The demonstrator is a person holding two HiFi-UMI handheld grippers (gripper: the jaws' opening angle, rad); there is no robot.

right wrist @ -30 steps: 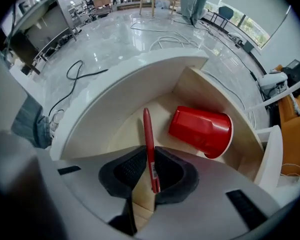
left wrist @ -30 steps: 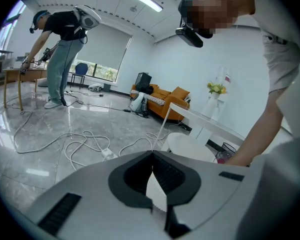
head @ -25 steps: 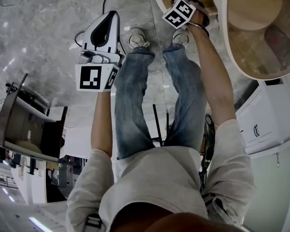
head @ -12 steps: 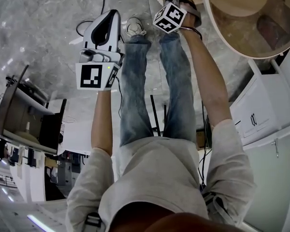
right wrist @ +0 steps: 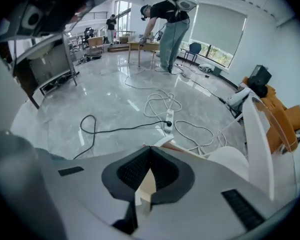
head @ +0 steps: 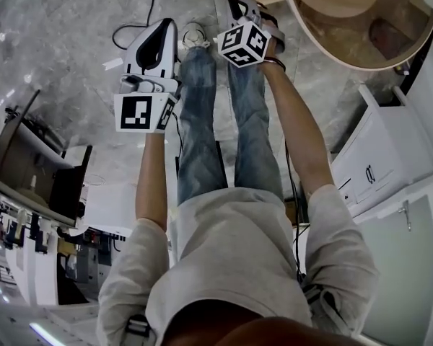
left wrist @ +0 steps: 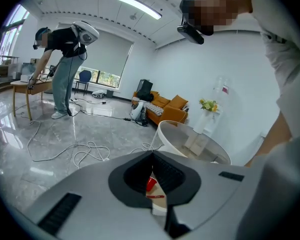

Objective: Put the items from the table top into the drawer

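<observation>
Red cup point(left wrist: 150, 184): small, glossy, plain red, partly hidden behind left gripper point(left wrist: 151, 153), beside cream piece with red stripe point(left wrist: 156, 196), low by round glass-topped table point(head: 332, 38); whether inside drawer unclear. Left gripper: tips meeting, empty. Right gripper point(right wrist: 150, 147): jaws just closed together, nothing between.

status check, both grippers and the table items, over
Left hand-held gripper shut, empty. Right hand-held gripper just closed, empty. Red item visible by round table. Floor cables, none near the jaws.
</observation>
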